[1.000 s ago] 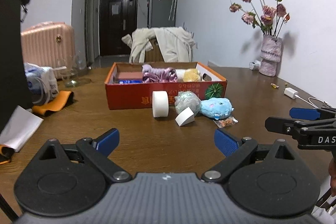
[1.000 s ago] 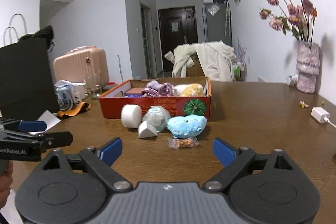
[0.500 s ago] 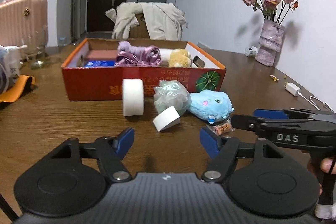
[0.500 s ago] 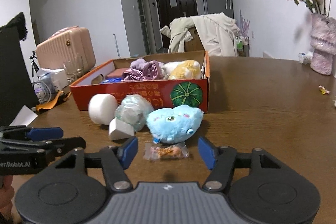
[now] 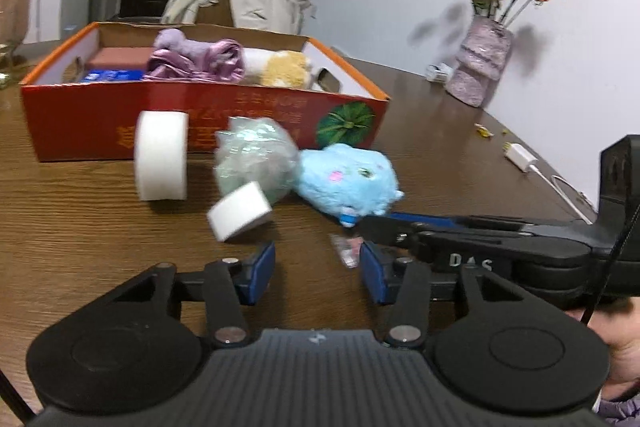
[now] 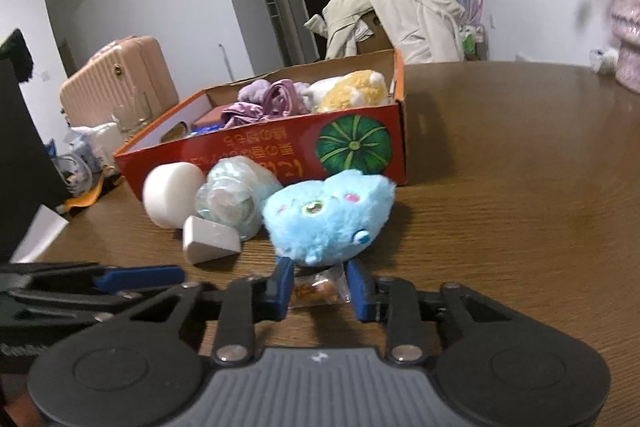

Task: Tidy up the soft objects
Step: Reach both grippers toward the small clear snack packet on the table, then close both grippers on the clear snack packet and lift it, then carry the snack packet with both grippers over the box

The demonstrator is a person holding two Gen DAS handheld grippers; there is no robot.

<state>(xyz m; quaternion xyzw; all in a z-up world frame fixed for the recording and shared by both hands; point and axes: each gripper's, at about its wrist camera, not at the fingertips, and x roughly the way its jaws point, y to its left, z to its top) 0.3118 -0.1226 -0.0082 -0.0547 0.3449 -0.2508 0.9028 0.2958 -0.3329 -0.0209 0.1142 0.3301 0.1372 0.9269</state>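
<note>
A blue plush toy (image 5: 348, 183) (image 6: 328, 223) lies on the wooden table in front of a red cardboard box (image 5: 100, 123) (image 6: 260, 155) that holds purple cloth and a yellow plush. Left of it are a clear plastic bundle (image 5: 256, 155) (image 6: 232, 199), a white roll (image 5: 162, 155) (image 6: 172, 195) and a white wedge (image 5: 240, 211) (image 6: 210, 239). My right gripper (image 6: 320, 289) (image 5: 384, 223) is closing on a small snack packet (image 6: 316, 289) (image 5: 346, 253), whose ends meet both pads. My left gripper (image 5: 318, 273) (image 6: 140, 275) is closing with only bare table between its fingers, just short of the wedge.
A pink vase of dried roses (image 5: 478, 67) stands at the table's far right, with a white charger and cable (image 5: 520, 157) nearer. A pink suitcase (image 6: 120, 83) and a bag clutter lie off to the left. A coat hangs on a chair behind the box.
Both grippers have come forward and down toward the loose items, and both pairs of jaws have narrowed. The right one now brackets the snack packet just below the blue plush.
</note>
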